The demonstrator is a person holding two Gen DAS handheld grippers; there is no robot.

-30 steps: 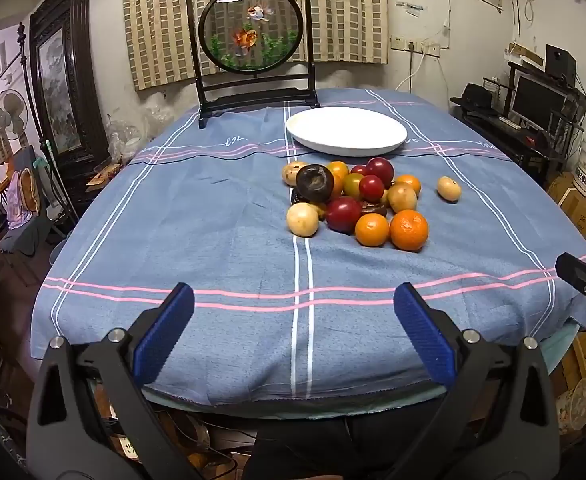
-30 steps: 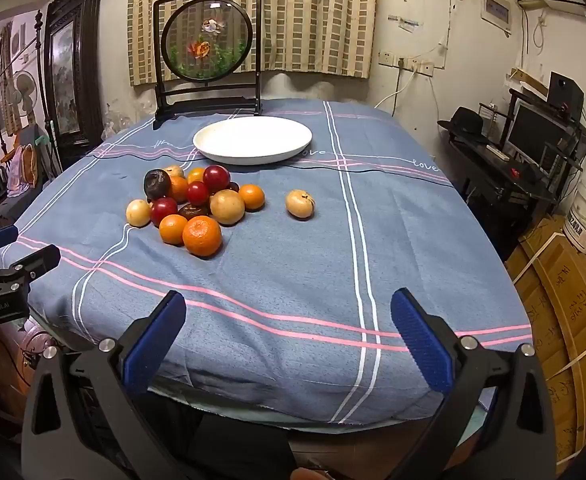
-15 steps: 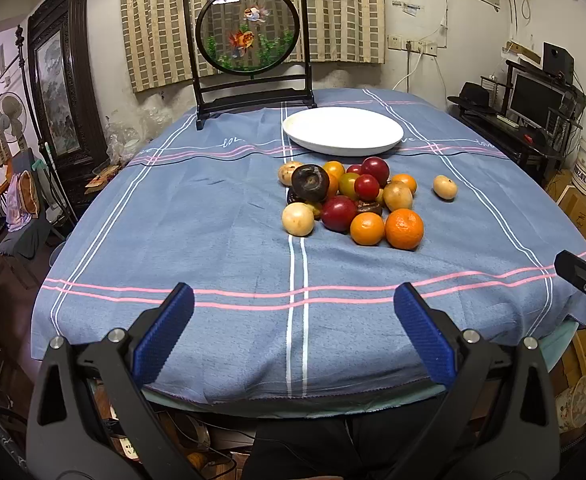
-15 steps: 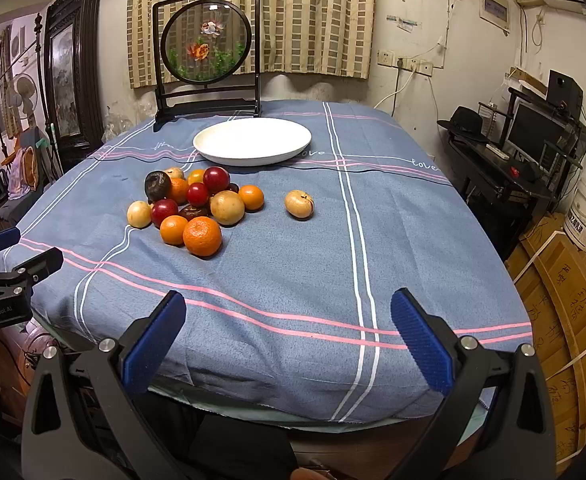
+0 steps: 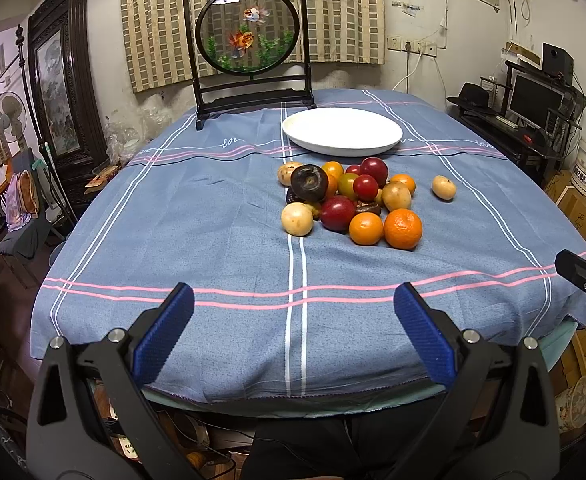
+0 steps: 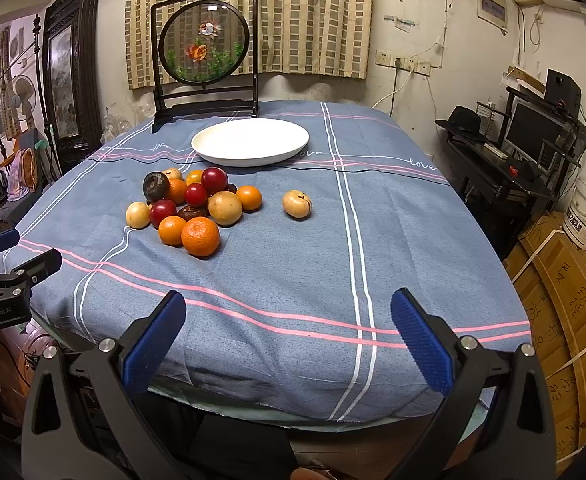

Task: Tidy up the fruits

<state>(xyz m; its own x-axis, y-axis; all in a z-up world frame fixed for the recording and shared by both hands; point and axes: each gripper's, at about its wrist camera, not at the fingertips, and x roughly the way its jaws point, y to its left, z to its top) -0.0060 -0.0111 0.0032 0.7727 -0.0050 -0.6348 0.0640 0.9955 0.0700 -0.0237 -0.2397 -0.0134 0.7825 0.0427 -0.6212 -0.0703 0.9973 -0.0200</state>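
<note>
A heap of fruit [image 5: 349,200] [image 6: 195,208] lies mid-table on the blue cloth: oranges, dark red plums, pale yellow fruits and one dark brown fruit [image 5: 309,183]. One pale fruit [image 5: 443,187] [image 6: 297,203] lies apart to the right of the heap. Behind the heap stands an empty white plate [image 5: 343,131] [image 6: 251,142]. My left gripper [image 5: 293,304] hangs open over the table's near edge, nothing between its blue pads. My right gripper [image 6: 287,312] is likewise open and empty at the near edge, further right.
A framed round goldfish screen [image 5: 249,46] [image 6: 205,50] stands at the table's far side behind the plate. A dark cabinet [image 5: 67,92] is on the left. A desk with a monitor [image 6: 533,132] and cardboard boxes [image 6: 565,304] are on the right.
Both grippers stay open and nearly still; the left view has shifted slightly, so the fruit heap sits a little lower and further left in it.
</note>
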